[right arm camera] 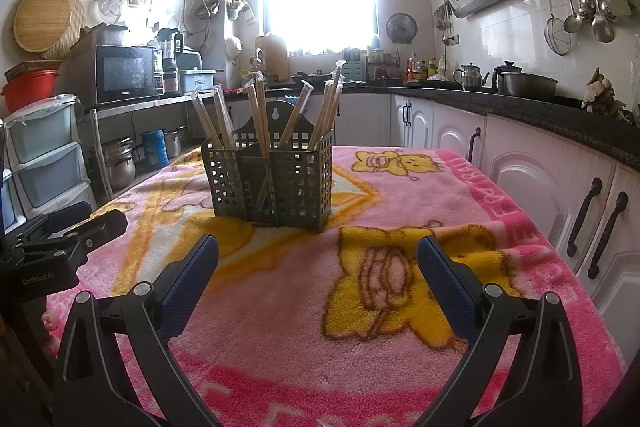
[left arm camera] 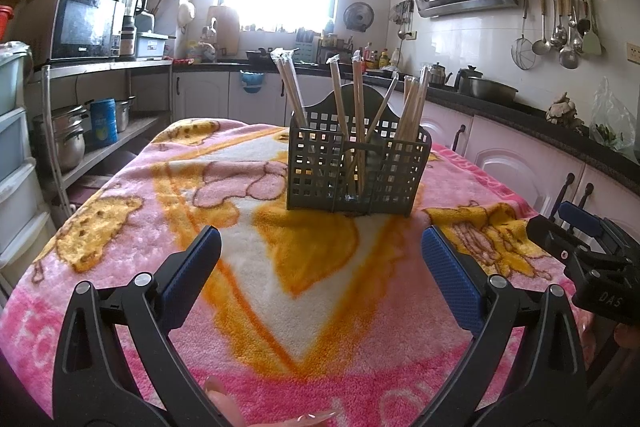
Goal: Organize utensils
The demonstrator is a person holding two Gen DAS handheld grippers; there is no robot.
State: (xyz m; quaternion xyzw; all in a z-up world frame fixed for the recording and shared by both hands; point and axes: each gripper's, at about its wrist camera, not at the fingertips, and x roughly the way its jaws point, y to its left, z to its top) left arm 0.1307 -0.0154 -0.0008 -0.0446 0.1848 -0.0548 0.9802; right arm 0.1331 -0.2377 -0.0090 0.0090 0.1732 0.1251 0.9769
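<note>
Standing upright near the middle of the table [left arm camera: 120, 227] on its pink blanket, the dark slotted caddy [left arm camera: 356, 167] holds every wrapped chopstick pair [left arm camera: 340, 99] in view, spread across its compartments and leaning outward. Both the left claw [left arm camera: 320, 259] and the right claw [right arm camera: 318, 259] hover released and empty on the near side of the caddy, well apart from it, with no loose utensil on the blanket between. The risk I judge likeliest is a claw nudging the light caddy on the soft pile and tipping it, or catching a slippery wrapper so a neighbouring pair is dragged out.
</note>
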